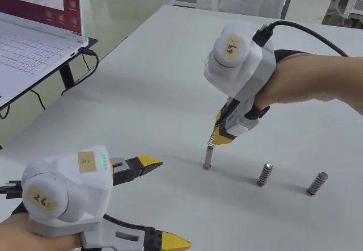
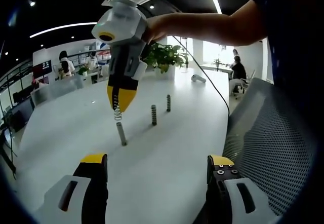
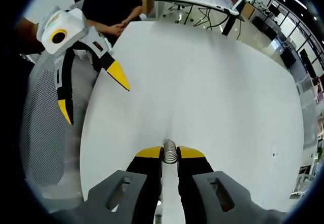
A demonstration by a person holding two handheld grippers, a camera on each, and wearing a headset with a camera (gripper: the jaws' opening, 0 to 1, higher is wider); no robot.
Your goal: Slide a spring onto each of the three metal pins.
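The right gripper's (image 1: 220,138) jaws pinch the last spring (image 3: 170,152) just above the bare pin (image 1: 208,158) at its 6 o'clock, needing a centred descent; the left gripper's (image 2: 157,159) jaws gape wide.

Left claw (image 1: 164,201) spread wide, right claw (image 1: 219,137) clamped

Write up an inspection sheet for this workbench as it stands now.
Surface: white table, bare and flat.
Job's things: bare pin upright; middle pin and end pin already carry springs; third spring held just above the bare pin.
Clutter: nothing seen.
Grippers: right gripper shut on the third spring; left gripper open, holding nothing.
Cables: black cable from the right gripper; laptop lead by the stand.
Surroundings: open laptop beside the table.
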